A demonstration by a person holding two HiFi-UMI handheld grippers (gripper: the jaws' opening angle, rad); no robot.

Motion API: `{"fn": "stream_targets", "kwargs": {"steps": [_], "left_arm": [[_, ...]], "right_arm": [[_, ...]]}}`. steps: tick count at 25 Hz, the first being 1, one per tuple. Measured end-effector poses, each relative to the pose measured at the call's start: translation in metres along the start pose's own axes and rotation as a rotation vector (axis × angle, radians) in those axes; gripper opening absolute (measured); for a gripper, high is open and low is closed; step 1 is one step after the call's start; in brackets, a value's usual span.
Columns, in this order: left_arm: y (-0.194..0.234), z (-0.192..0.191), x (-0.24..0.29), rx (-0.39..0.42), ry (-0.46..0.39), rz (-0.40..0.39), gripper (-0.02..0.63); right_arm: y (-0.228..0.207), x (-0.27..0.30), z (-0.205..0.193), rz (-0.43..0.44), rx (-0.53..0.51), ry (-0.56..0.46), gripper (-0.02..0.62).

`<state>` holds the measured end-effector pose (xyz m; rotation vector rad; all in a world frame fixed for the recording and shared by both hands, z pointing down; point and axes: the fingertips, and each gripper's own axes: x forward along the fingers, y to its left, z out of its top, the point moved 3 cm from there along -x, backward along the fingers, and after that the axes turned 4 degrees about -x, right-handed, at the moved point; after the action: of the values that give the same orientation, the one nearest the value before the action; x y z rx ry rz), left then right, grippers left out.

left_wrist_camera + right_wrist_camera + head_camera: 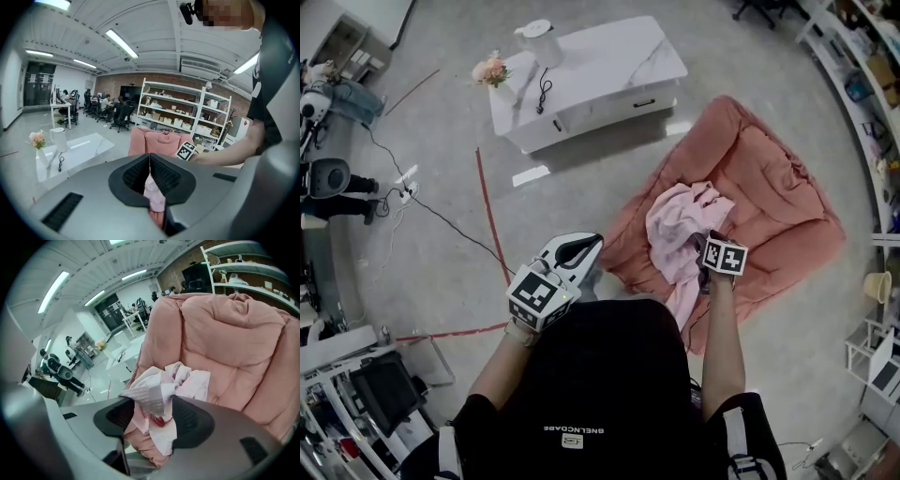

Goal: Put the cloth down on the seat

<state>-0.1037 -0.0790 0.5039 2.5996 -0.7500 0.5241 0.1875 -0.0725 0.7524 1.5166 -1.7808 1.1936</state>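
Left gripper (pixel 150 158): jaws closed, empty.
Right gripper (pixel 151 409): jaws wide, cloth (pixel 157 389) bunched between, apparently loose.
Seat (pixel 229 343): beyond right jaws.

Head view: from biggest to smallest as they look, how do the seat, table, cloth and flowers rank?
1. Seat
2. Table, not far behind; it stands farther from the camera, so its true size is unsure
3. Cloth
4. Flowers

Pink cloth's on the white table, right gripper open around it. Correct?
No. The pink cloth lies on the salmon seat, not the white table, as the head view shows. The right gripper is open around it, fingers apart.
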Motion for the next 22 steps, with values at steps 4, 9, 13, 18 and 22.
{"fn": "stream_targets", "kwargs": {"steps": [4, 9, 13, 18, 22], "left_arm": [[-0.001, 0.006, 0.008, 0.029, 0.004, -0.074, 0.014], [-0.005, 0.015, 0.02, 0.076, 0.022, -0.19, 0.014], [-0.012, 0.027, 0.033, 0.11, 0.031, -0.267, 0.014], [-0.031, 0.046, 0.063, 0.174, 0.036, -0.403, 0.014], [-0.055, 0.056, 0.082, 0.216, 0.037, -0.501, 0.014]], "right_arm": [[0.0, -0.022, 0.001, -0.038, 0.032, -0.058, 0.249], [0.011, -0.055, 0.01, -0.086, 0.029, -0.135, 0.249], [0.019, -0.088, 0.019, -0.118, 0.038, -0.205, 0.249], [0.025, -0.148, 0.026, -0.162, 0.129, -0.377, 0.249], [0.033, -0.196, 0.026, -0.201, 0.163, -0.505, 0.249]]}}
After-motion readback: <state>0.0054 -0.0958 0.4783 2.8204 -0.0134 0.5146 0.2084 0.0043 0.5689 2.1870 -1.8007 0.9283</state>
